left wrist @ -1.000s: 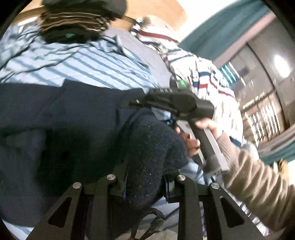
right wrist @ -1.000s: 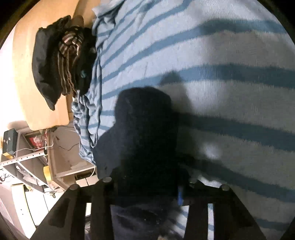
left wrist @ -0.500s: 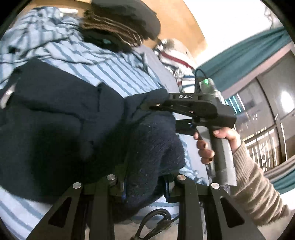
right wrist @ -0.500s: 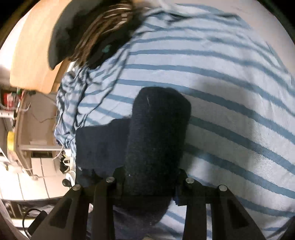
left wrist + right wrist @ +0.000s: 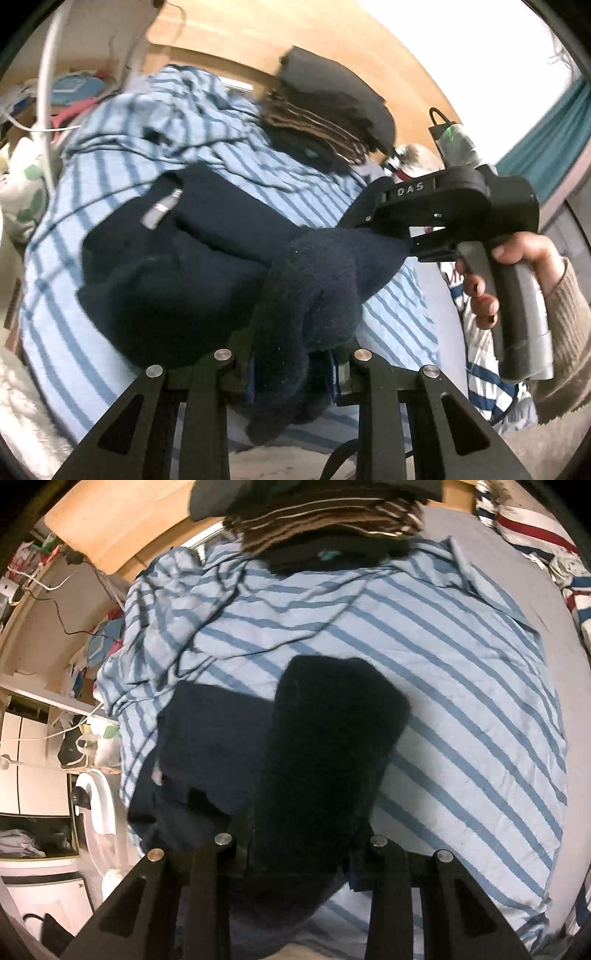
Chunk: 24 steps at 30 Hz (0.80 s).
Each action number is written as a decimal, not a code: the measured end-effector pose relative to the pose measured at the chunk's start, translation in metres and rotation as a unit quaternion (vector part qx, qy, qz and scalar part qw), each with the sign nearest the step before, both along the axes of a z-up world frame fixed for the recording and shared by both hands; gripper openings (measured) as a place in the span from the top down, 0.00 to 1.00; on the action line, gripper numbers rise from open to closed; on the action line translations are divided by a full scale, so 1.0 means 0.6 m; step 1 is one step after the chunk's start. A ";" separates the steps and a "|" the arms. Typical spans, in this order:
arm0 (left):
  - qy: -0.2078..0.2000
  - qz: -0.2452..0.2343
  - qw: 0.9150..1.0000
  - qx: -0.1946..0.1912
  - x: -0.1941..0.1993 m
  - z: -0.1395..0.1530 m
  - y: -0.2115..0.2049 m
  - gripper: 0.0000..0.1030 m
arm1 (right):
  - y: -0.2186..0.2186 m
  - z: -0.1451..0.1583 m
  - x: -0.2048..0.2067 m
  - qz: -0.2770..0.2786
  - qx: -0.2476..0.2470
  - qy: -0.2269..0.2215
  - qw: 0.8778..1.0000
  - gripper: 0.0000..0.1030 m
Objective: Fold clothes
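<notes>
A dark navy knitted garment (image 5: 192, 258) hangs between both grippers above a blue-and-white striped shirt (image 5: 122, 147) spread on the bed. My left gripper (image 5: 295, 365) is shut on a bunched fold of the navy garment. In the left wrist view the right gripper (image 5: 373, 221), held by a hand (image 5: 517, 254) in a beige sleeve, clamps the garment's far edge. In the right wrist view my right gripper (image 5: 303, 849) is shut on a thick navy fold (image 5: 328, 753), and the striped shirt (image 5: 461, 701) lies flat beneath.
A stack of folded clothes (image 5: 325, 520), dark and brown-striped, sits at the head of the bed against a wooden headboard (image 5: 295, 40). A red, white and blue striped garment (image 5: 535, 528) lies at the bed's right. Cluttered shelves and cables (image 5: 44, 602) stand to the left.
Both grippers have risen and pulled back with the navy garment, so more of the striped shirt and bed shows. Each stays clamped on the fabric.
</notes>
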<state>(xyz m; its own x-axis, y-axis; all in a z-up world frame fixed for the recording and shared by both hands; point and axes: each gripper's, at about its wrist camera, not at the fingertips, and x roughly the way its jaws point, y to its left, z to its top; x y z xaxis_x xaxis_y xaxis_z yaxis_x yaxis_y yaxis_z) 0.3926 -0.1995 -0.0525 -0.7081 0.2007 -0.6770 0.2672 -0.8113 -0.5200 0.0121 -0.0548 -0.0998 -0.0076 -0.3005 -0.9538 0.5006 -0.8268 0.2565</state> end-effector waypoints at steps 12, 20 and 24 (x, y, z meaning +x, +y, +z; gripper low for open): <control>-0.004 0.058 0.998 0.024 0.034 -0.009 -0.091 0.73 | -0.144 0.014 0.030 0.076 0.033 0.006 0.997 0.64; -0.020 0.110 0.993 0.038 0.060 -0.026 -0.172 0.73 | -0.266 -0.022 0.055 0.122 0.054 -0.007 0.991 0.64; -0.031 0.131 0.990 0.047 0.072 -0.043 -0.201 0.73 | -0.318 -0.044 0.076 0.145 0.068 -0.007 0.987 0.64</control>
<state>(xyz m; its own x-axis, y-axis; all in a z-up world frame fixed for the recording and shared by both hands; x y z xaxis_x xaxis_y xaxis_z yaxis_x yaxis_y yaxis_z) 0.4356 -0.3199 -0.0784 -0.7021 0.0794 -0.7076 0.4959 -0.6585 -0.5660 0.0579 -0.2459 -0.1265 0.0731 -0.1583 -0.9847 0.7184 -0.6765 0.1621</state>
